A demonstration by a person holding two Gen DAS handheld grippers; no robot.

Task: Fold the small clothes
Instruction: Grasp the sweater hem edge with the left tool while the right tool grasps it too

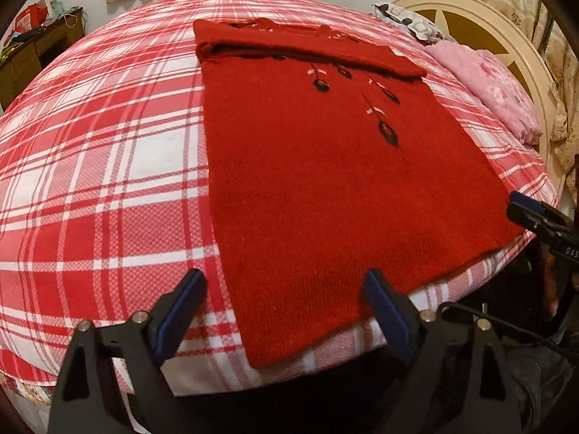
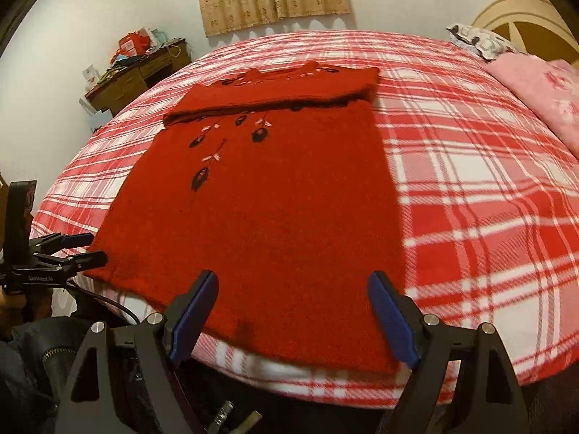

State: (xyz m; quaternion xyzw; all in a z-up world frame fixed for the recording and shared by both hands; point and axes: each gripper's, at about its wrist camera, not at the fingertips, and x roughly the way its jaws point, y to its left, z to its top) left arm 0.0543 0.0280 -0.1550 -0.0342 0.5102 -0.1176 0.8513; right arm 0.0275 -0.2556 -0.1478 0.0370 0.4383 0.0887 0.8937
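Note:
A red knitted sweater (image 1: 318, 188) with dark embroidered flowers lies flat on the plaid bed; its sleeves are folded across the far top. It also shows in the right wrist view (image 2: 260, 209). My left gripper (image 1: 284, 282) is open and empty, its jaws astride the sweater's near left hem corner. My right gripper (image 2: 293, 282) is open and empty over the near right hem corner. The left gripper shows at the left of the right wrist view (image 2: 85, 249), the right gripper at the right of the left wrist view (image 1: 524, 209).
The bed carries a red-and-white plaid sheet (image 1: 108, 166). Pink pillows (image 1: 499, 90) and a cream headboard (image 1: 488, 25) lie to the right. A cluttered wooden desk (image 2: 137, 72) stands by the far wall. The bed's near edge is just below the hem.

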